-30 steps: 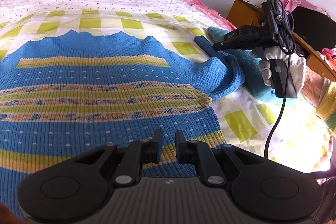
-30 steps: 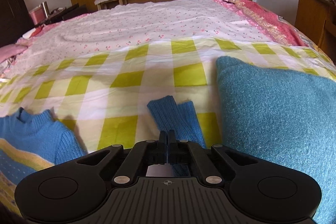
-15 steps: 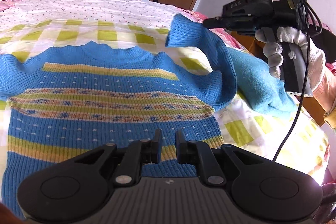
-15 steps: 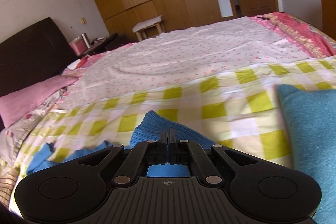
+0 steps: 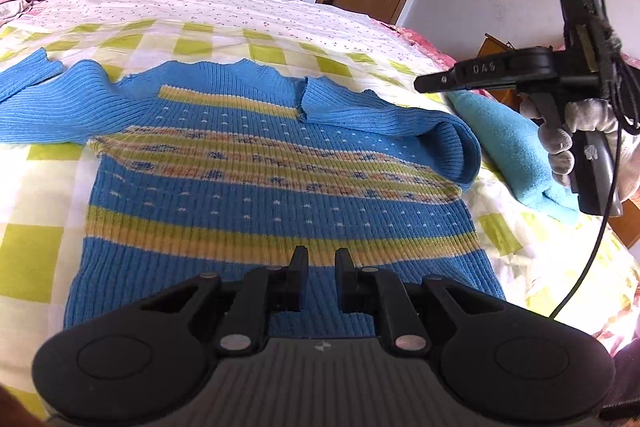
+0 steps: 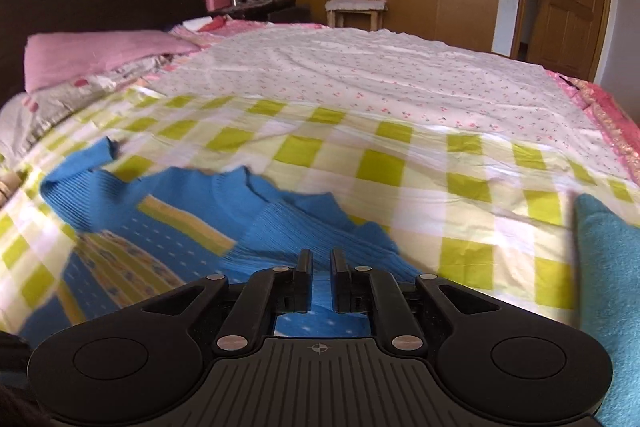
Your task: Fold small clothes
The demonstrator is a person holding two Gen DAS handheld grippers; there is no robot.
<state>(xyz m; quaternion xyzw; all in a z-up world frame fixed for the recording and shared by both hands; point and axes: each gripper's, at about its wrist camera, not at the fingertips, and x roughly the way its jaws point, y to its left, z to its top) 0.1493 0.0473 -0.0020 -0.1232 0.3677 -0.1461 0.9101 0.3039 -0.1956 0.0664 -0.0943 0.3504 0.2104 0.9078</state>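
Observation:
A small blue knit sweater (image 5: 256, 195) with yellow and patterned stripes lies flat on the checked bed sheet; it also shows in the right wrist view (image 6: 160, 247). Its right sleeve (image 5: 384, 115) lies folded across the chest, the cuff near the neckline. Its left sleeve (image 5: 44, 95) stretches out to the left. My left gripper (image 5: 321, 255) hovers open and empty over the sweater's hem. My right gripper (image 6: 321, 257) is open and empty above the folded sleeve; it also shows in the left wrist view (image 5: 424, 83), held in a white-gloved hand to the right of the sweater.
A folded teal cloth (image 5: 508, 143) lies on the bed right of the sweater and shows in the right wrist view (image 6: 608, 287). The yellow-green checked sheet (image 6: 400, 163) covers the near bed. Pink pillow (image 6: 96, 51) and dark headboard stand at far left. Wardrobe and door behind.
The right gripper carried the right sleeve up and over onto the sweater's chest, opened and let it go, then drew back to the right. The left gripper stayed over the hem.

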